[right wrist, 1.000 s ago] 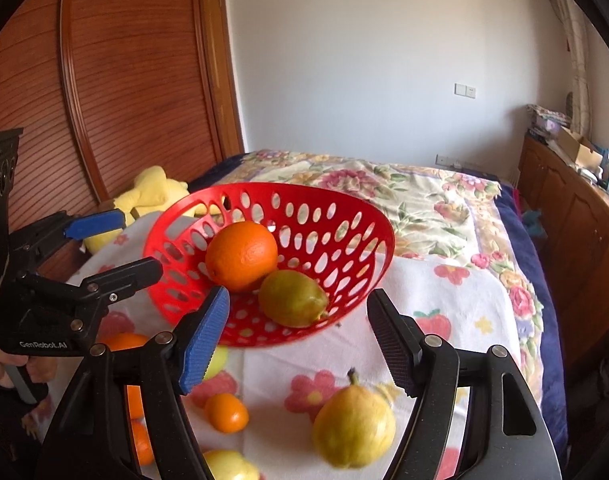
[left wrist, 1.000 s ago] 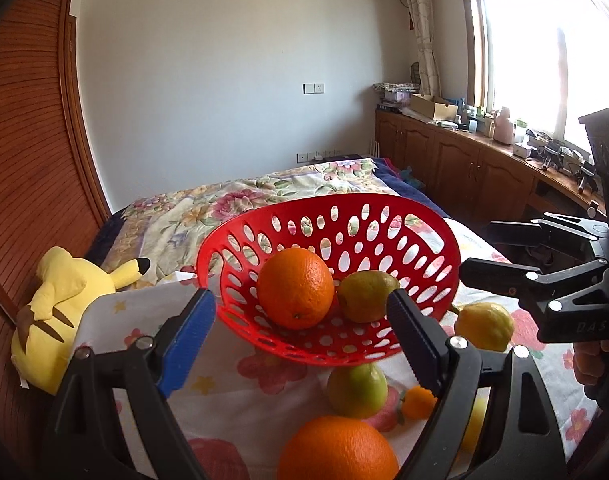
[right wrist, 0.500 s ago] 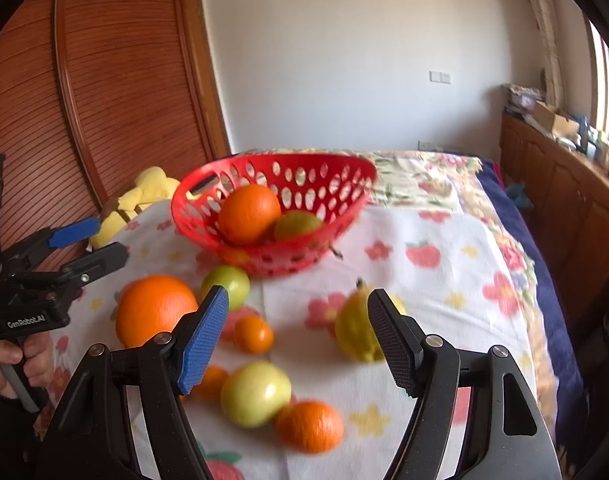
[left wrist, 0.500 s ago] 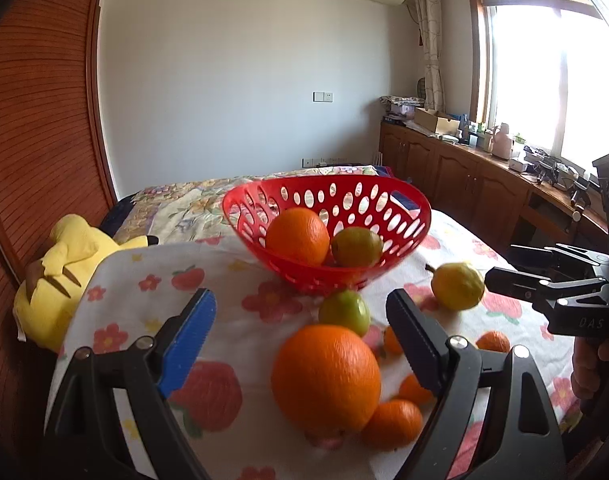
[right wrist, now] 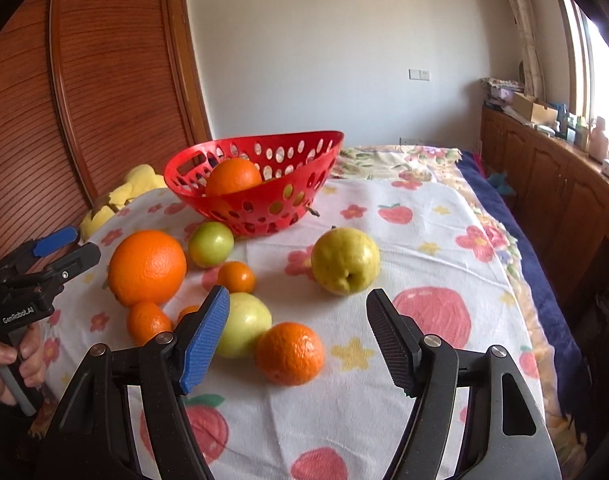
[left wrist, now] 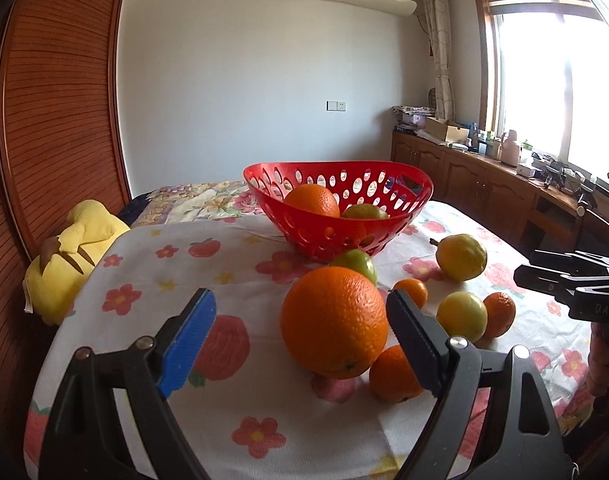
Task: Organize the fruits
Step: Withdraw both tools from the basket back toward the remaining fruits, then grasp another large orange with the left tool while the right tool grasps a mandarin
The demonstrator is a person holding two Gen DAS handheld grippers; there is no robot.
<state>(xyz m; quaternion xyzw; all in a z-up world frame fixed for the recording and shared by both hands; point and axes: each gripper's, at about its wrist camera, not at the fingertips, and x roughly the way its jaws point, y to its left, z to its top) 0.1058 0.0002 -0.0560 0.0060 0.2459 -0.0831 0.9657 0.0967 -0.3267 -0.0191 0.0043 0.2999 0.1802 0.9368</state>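
Bedroom, floral cloth, fruit loose before the red basket.
Both my grippers, left and right, gape wide, holding nothing.

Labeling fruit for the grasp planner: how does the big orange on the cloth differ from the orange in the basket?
The big orange lies loose on the cloth, fully visible; the basket orange sits inside the red basket, partly hidden by its wall. The big orange is nearer the left gripper; the basket orange is farther back. Both are round with plain orange skin.

bright daylight | window glare blown out | fisheye edges curved, dark
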